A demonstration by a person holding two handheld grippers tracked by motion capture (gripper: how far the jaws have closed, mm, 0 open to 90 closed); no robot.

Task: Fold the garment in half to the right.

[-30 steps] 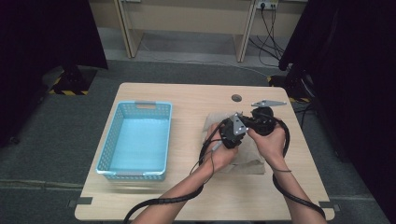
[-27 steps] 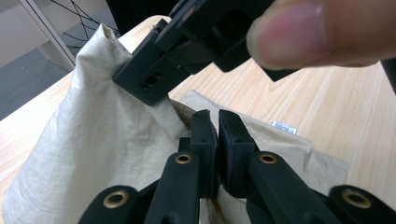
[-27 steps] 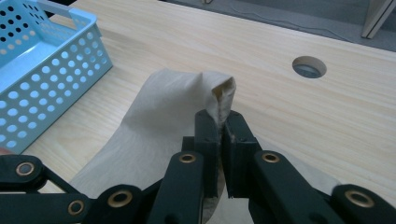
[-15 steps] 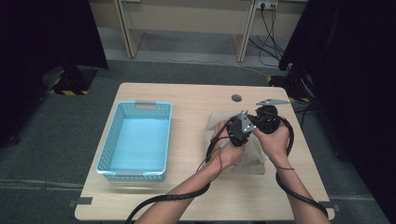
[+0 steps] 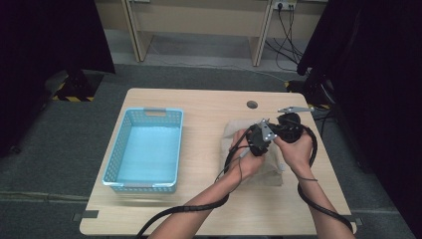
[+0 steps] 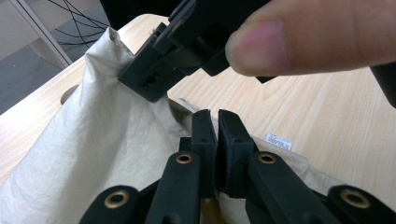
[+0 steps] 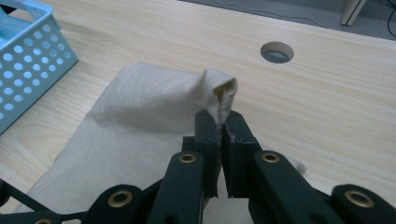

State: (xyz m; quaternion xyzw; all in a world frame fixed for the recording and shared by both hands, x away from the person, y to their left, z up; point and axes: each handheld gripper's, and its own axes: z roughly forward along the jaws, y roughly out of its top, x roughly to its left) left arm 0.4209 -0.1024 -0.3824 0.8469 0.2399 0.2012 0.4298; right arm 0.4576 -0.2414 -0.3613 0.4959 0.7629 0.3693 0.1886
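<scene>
Right claw is clamped on a seamed corner of the beige cloth; left claw pinches its fold. Soft, light and limp (likely to sag), it lies near the surface's right edge, so hems give the surest hold.

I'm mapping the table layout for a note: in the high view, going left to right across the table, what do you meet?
Blue basket → beige cloth → left gripper → right gripper
</scene>
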